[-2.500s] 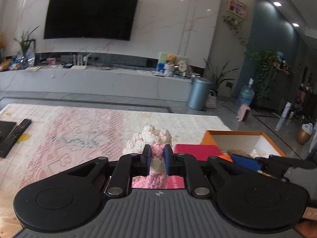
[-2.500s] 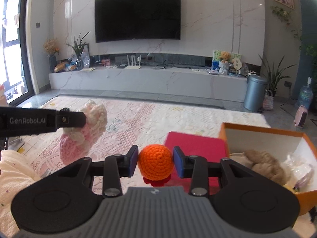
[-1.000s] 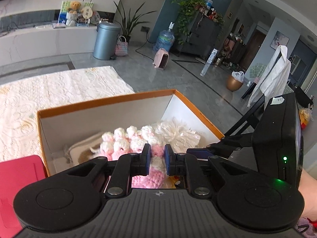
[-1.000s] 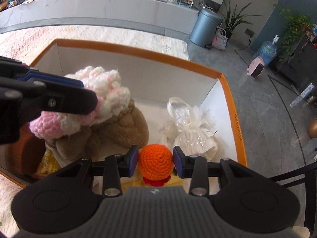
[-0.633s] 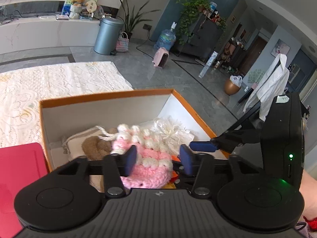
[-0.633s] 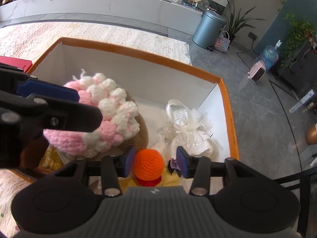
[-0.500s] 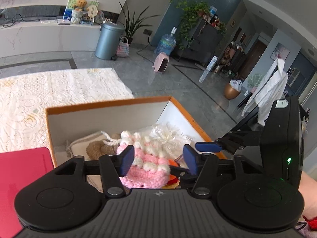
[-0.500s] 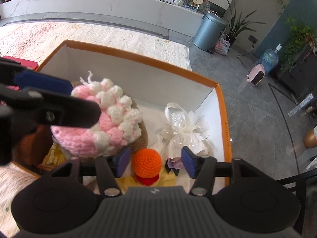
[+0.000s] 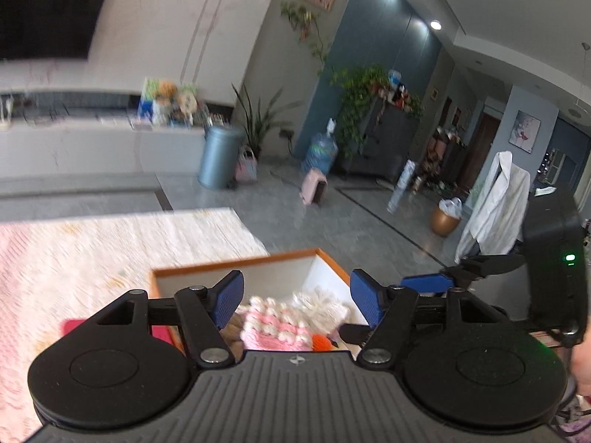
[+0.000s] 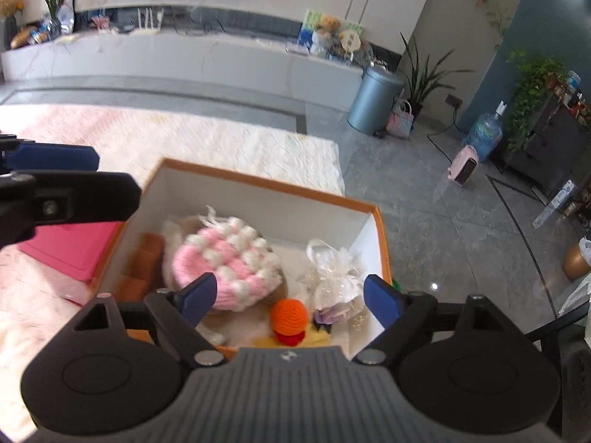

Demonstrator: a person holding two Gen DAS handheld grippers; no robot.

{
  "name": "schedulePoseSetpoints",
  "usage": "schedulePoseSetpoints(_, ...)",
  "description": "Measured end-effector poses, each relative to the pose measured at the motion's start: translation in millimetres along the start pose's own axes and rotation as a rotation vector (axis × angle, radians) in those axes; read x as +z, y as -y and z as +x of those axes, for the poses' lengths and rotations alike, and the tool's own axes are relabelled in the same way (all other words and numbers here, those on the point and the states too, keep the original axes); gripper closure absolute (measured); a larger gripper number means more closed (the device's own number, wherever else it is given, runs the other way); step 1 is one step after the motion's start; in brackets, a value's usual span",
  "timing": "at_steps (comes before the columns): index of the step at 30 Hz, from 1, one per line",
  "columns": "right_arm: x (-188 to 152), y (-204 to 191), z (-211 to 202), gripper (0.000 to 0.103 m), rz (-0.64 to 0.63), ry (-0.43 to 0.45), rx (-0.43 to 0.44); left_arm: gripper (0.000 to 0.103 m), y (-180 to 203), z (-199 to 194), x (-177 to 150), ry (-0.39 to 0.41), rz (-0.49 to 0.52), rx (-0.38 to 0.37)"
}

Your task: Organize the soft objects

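An orange-rimmed white box (image 10: 258, 184) (image 9: 236, 264) stands on the pale rug. Inside it lie a pink and white crocheted piece (image 10: 225, 264) (image 9: 275, 328), a small orange crocheted ball (image 10: 289, 316) (image 9: 320, 341), a white gauzy pouch (image 10: 334, 280) (image 9: 321, 304) and a brown plush (image 10: 279, 289). My left gripper (image 9: 297, 295) hangs above the box, its jaws opening, with nothing between them; its fingers (image 10: 70, 195) reach in from the left in the right wrist view. My right gripper (image 10: 286, 295) hovers over the ball, jaws opening and holding nothing; a blue fingertip (image 9: 424, 282) of it shows in the left wrist view.
A red flat lid (image 10: 70, 247) lies left of the box on the rug (image 10: 221, 136). Grey tiled floor (image 10: 443, 229) stretches to the right. A metal bin (image 10: 375, 99), a water bottle (image 10: 484, 134) and a long white bench (image 10: 184, 59) stand farther back.
Both grippers opened and let the pink crocheted piece and the orange ball drop into the box. Both then rose away from the box, which now looks smaller and lower.
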State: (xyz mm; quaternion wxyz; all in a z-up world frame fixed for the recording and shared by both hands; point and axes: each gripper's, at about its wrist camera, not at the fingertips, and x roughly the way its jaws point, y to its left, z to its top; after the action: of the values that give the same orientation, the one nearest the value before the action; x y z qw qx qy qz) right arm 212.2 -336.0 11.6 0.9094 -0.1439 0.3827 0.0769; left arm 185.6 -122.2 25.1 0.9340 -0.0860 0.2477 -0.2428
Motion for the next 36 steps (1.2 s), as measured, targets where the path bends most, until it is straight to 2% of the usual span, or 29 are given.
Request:
schedulePoseSetpoints(4, -5, -17, -41, 0.014, 0.018, 0.083, 0.026, 0.028, 11, -36, -3, 0.123, 0.044, 0.088)
schedulePoseSetpoints(8, -18, -30, -75, 0.011, 0.093, 0.177, 0.076, 0.028, 19, -71, -12, 0.246, 0.091, 0.178)
schedulePoseSetpoints(10, -27, -40, -90, 0.007, 0.127, 0.223, 0.102, 0.028, 23, -86, -18, 0.294, 0.127, 0.231)
schedulePoseSetpoints(13, -41, -56, -108, 0.005, 0.165, 0.295, 0.114, 0.027, 25, -108, -27, 0.351, 0.16, 0.288)
schedulePoseSetpoints(17, -59, -81, -120, 0.004, 0.23, 0.366, 0.109, 0.014, 26, -128, -44, 0.388, 0.208, 0.389)
schedulePoseSetpoints(19, -68, -91, -124, 0.003, 0.277, 0.39, 0.109, 0.012, 28, -133, -52, 0.401, 0.25, 0.44)
schedulePoseSetpoints(22, -80, -107, -126, 0.003, 0.31, 0.404, 0.113, 0.008, 29, -139, -64, 0.396, 0.298, 0.5)
schedulePoseSetpoints(25, -88, -123, -125, 0.003, 0.3, 0.411, 0.099, 0.008, 24, -143, -74, 0.366, 0.301, 0.52)
schedulePoseSetpoints(31, -110, -150, -121, 0.003, 0.24, 0.422, 0.017, 0.008, 5, -147, -101, 0.268, 0.162, 0.546)
schedulePoseSetpoints(36, -134, -162, -115, 0.003, 0.244, 0.433, -0.037, 0.008, -11, -138, -120, 0.144, 0.083, 0.54)
